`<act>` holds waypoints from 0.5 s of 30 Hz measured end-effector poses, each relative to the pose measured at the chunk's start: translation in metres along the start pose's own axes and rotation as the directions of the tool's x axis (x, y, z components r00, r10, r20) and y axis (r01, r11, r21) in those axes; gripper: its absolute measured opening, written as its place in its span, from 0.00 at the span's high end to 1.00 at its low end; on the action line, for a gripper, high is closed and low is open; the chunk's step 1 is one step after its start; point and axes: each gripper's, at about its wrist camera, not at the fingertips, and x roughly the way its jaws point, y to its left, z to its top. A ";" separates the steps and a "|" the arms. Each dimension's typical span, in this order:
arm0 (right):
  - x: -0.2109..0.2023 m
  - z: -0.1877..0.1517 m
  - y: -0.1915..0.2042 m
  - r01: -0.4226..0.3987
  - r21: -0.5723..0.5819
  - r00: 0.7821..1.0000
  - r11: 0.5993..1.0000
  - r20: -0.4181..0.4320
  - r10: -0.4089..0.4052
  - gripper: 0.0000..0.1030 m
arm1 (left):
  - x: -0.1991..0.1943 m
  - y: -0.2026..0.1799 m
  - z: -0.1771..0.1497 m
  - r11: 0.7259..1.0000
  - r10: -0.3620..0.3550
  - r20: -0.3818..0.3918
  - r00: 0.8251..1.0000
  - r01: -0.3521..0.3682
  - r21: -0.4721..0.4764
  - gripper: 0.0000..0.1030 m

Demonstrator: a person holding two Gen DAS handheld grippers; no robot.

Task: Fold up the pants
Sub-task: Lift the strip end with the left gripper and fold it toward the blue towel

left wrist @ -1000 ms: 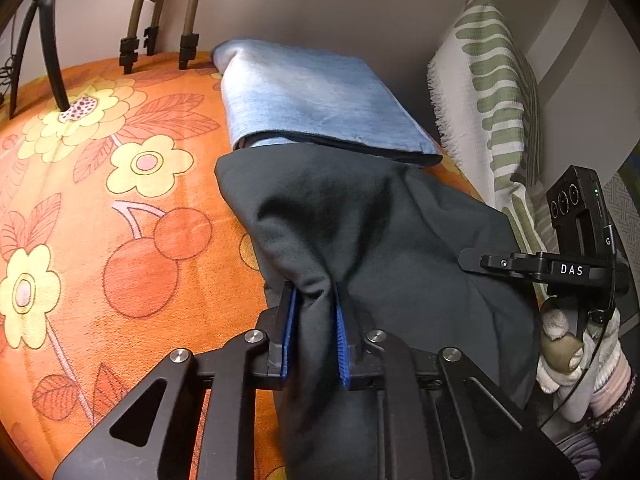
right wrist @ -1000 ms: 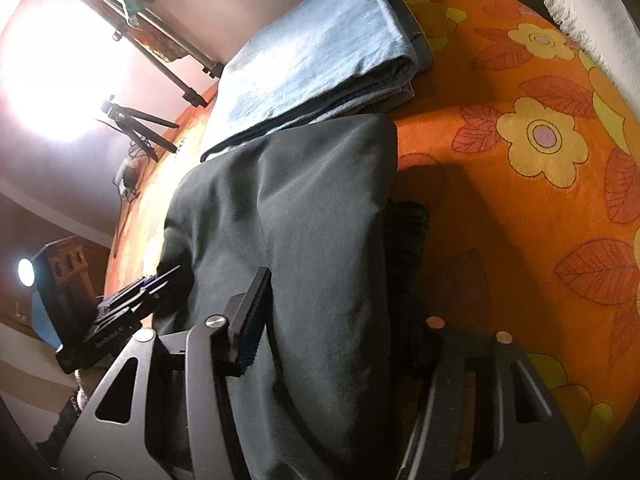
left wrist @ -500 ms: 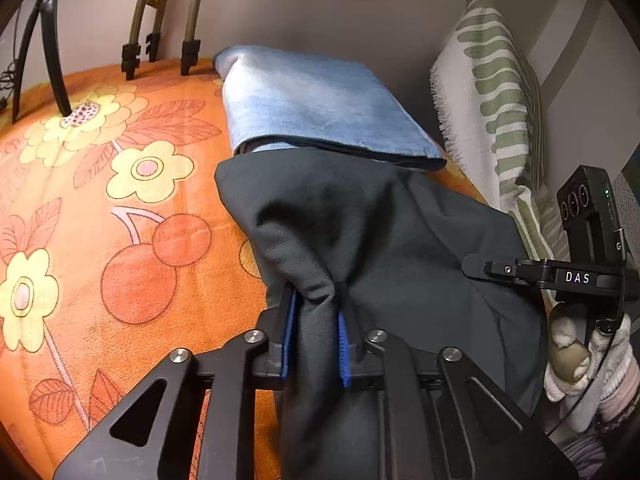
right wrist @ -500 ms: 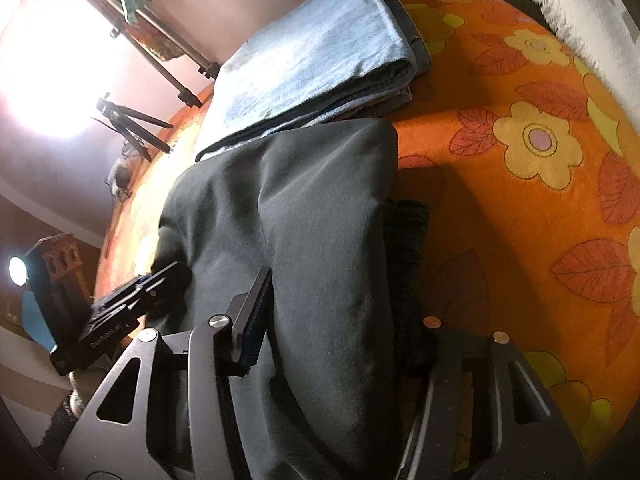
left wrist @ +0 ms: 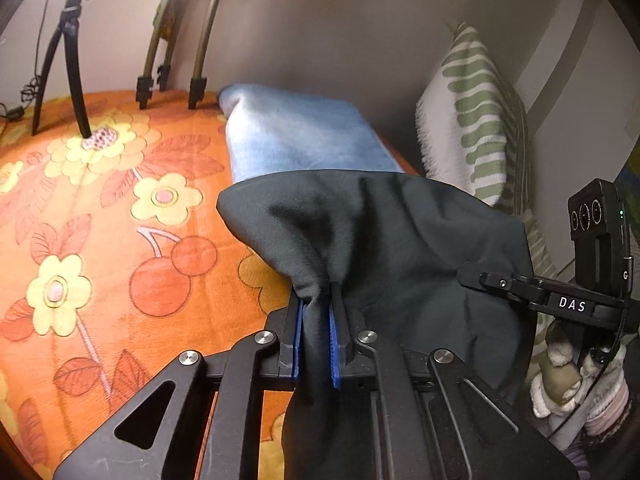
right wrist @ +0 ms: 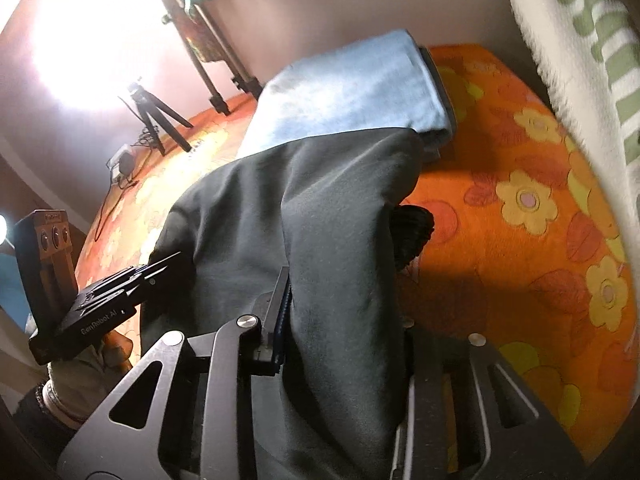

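Observation:
The dark grey pants (left wrist: 400, 248) hang lifted off the orange flowered bed cover (left wrist: 100, 240), held up at two spots. My left gripper (left wrist: 316, 312) is shut on a bunched fold of the pants at their left side. My right gripper (right wrist: 344, 312) is shut on the pants (right wrist: 312, 208) at their right side; its right finger is hidden under the cloth. A black ribbed cuff (right wrist: 412, 232) of the pants pokes out on the right. Each gripper also shows in the other's view, the right one (left wrist: 560, 300) and the left one (right wrist: 108, 300).
A folded light blue pair of jeans (left wrist: 296, 140) (right wrist: 352, 88) lies behind the pants by the wall. A white and green striped pillow (left wrist: 476, 120) (right wrist: 580, 40) leans at the right. A small black tripod (left wrist: 68, 60) and stand legs (left wrist: 172, 60) are at the back left.
Both grippers have risen and lifted the dark pants off the bed; the far edge now hangs in the air in front of the jeans. Both views tilted upward.

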 end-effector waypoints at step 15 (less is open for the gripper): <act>-0.054 0.039 0.044 0.025 -0.089 0.983 0.996 0.185 -0.008 0.70 | -0.039 -0.015 0.050 0.999 -0.021 0.130 0.991 0.016 0.037 0.92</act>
